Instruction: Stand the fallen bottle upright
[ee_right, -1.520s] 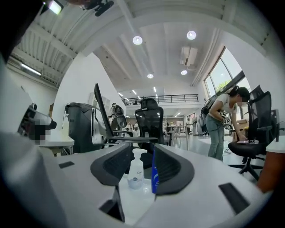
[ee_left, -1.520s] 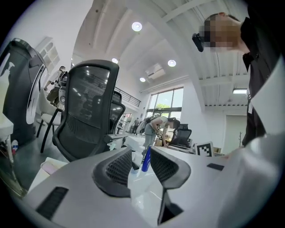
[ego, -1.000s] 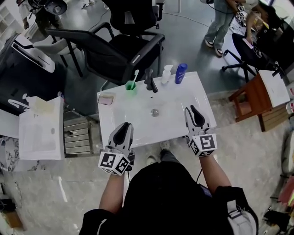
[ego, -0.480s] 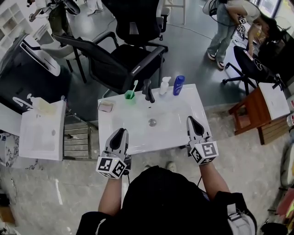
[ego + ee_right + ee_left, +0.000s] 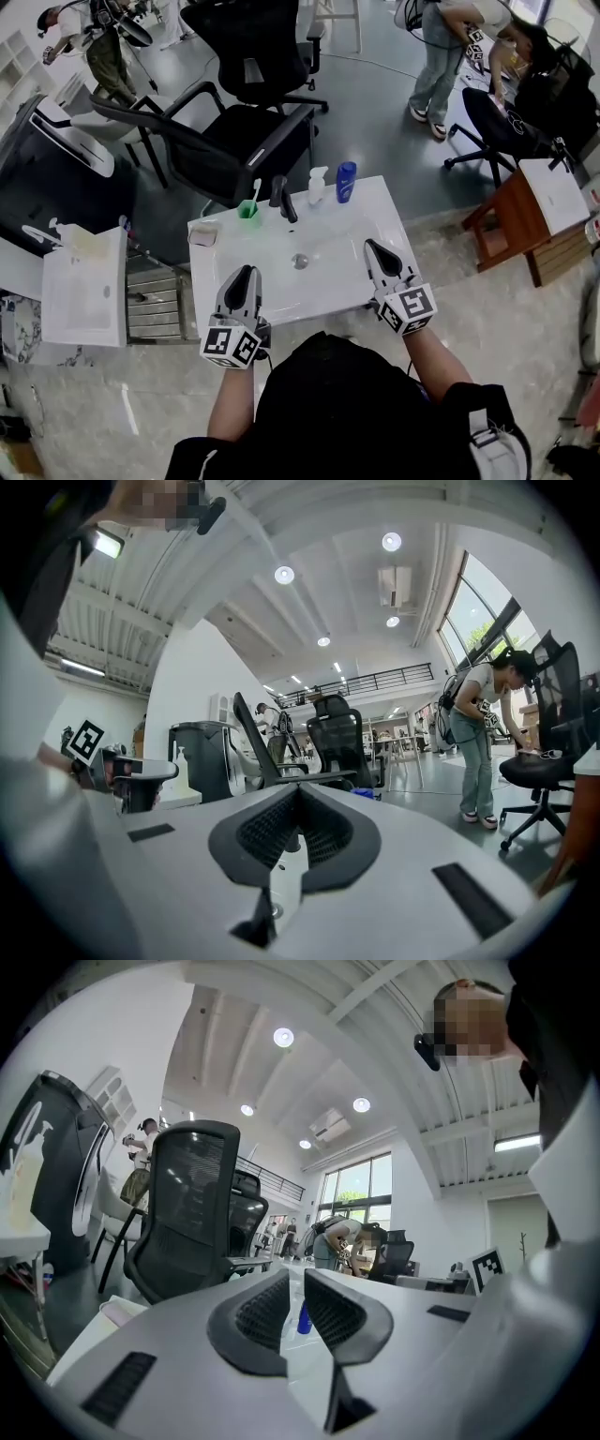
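Observation:
A blue bottle (image 5: 346, 182) stands upright at the back of the white sink top (image 5: 398, 246), next to a white pump bottle (image 5: 317, 186); I see no bottle lying down. My left gripper (image 5: 246, 277) hovers over the near left edge, pointing level at the back, its jaws a narrow gap apart with nothing in them. Through that gap in the left gripper view (image 5: 302, 1283) the blue bottle (image 5: 303, 1318) shows far off. My right gripper (image 5: 372, 249) is over the near right part, shut and empty, pads touching in its own view (image 5: 298, 799).
A dark faucet (image 5: 281, 198), a green cup with a toothbrush (image 5: 248, 208) and a soap dish (image 5: 202, 236) line the back and left of the sink; the drain (image 5: 300, 262) is mid-basin. Black office chairs (image 5: 220, 150) stand behind, a wooden table (image 5: 525, 220) to the right.
The right gripper's jaws have come together. Both grippers have shifted a little over the sink's near edge, and the head view has moved. The bottles stand as before.

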Demonstrator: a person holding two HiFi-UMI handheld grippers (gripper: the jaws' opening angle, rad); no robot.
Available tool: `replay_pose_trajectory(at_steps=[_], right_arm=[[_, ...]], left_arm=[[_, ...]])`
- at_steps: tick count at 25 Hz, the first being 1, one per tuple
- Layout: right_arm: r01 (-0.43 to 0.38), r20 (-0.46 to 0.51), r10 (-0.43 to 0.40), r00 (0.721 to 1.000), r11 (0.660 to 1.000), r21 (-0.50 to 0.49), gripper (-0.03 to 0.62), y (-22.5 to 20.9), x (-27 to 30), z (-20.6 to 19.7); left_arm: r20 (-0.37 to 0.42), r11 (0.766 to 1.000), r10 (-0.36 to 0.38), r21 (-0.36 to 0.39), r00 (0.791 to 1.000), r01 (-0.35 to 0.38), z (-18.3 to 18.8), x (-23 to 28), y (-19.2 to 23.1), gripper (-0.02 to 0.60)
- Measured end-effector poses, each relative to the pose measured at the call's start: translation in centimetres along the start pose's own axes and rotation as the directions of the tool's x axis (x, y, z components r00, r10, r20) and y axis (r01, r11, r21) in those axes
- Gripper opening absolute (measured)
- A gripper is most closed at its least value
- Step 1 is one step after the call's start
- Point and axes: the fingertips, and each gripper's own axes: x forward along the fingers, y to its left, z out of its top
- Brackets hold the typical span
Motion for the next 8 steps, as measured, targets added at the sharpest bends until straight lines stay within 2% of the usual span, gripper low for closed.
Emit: replay_pose_trajectory(at_steps=[8], right_arm=[[0.002,0.035,-0.003,0.999,1.000,0.026,0.028,0.2,0.7,0.7]], left_arm=[[0.011,0.999,-0.015,0.035,1.000,0.014,0.4,1.4,-0.5,0.052]])
